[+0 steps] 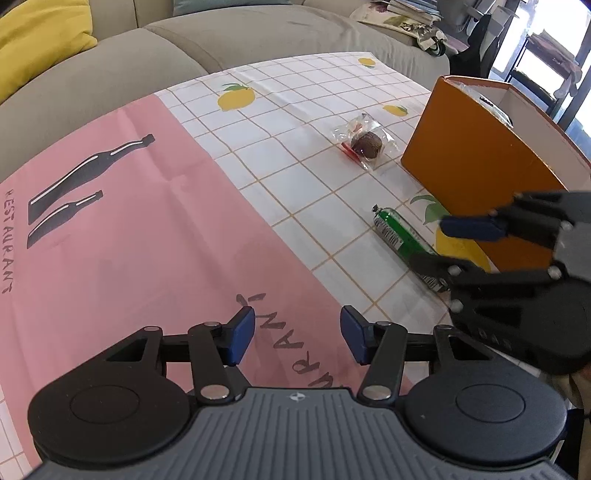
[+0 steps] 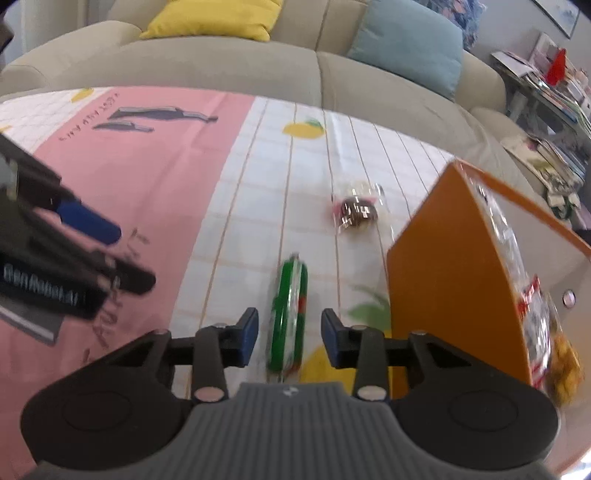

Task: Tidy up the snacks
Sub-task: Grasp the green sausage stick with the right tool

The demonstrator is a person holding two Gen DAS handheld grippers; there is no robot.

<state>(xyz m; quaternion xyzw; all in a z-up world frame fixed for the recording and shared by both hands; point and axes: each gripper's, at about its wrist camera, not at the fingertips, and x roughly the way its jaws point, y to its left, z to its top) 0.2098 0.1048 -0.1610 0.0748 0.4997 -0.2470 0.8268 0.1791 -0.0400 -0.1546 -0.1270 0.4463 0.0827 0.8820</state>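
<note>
We are looking at a table (image 1: 314,177) standing before a sofa (image 1: 258,33). A tablecloth (image 1: 129,221) is lying on it. The box (image 1: 480,147) is standing at the right, with packets (image 2: 532,295) lying in it. Left of the box, a wrapped snack (image 1: 364,144) is lying farther back and a tube-shaped snack (image 1: 399,236) nearer us.

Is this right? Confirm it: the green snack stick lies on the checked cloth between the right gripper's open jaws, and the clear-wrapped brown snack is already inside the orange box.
One thing is wrong. The clear-wrapped brown snack is not in the orange box; it lies on the checked cloth beside it, as the left wrist view shows. The green snack stick does lie between the right gripper's open jaws.
</note>
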